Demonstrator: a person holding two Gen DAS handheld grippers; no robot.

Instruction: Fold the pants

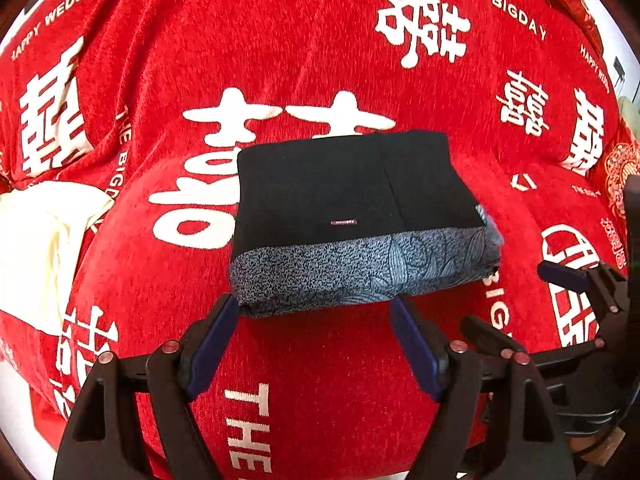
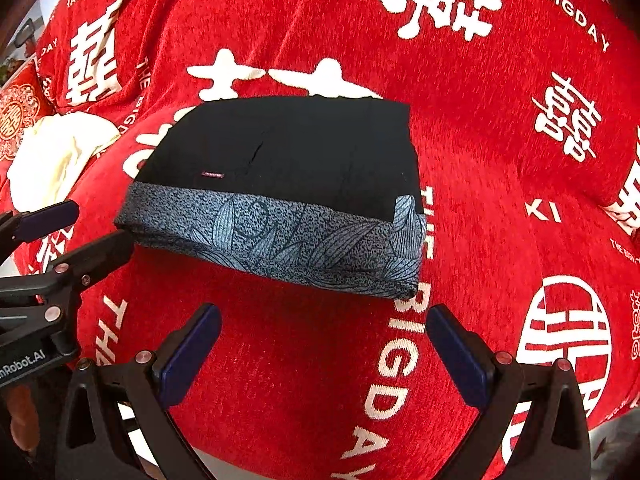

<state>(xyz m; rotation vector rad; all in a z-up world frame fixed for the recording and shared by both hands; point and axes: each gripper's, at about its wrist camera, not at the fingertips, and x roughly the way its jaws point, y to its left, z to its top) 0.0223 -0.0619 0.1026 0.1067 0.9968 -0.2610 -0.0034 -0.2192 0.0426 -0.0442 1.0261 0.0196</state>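
The pants (image 1: 352, 208) lie folded into a compact rectangle on the red cloth, black on top with a grey leaf-patterned band along the near edge. They also show in the right wrist view (image 2: 288, 184). My left gripper (image 1: 316, 308) is open and empty, its tips just short of the near edge of the pants. My right gripper (image 2: 324, 320) is open and empty, a little back from the pants. The right gripper also shows in the left wrist view (image 1: 508, 296) at right, and the left gripper shows in the right wrist view (image 2: 88, 224) at left.
A red cloth with white characters and lettering (image 1: 280, 40) covers the whole surface. A cream garment (image 1: 36, 240) lies crumpled to the left of the pants, also in the right wrist view (image 2: 52, 156). A red patterned cushion (image 2: 16, 112) sits at far left.
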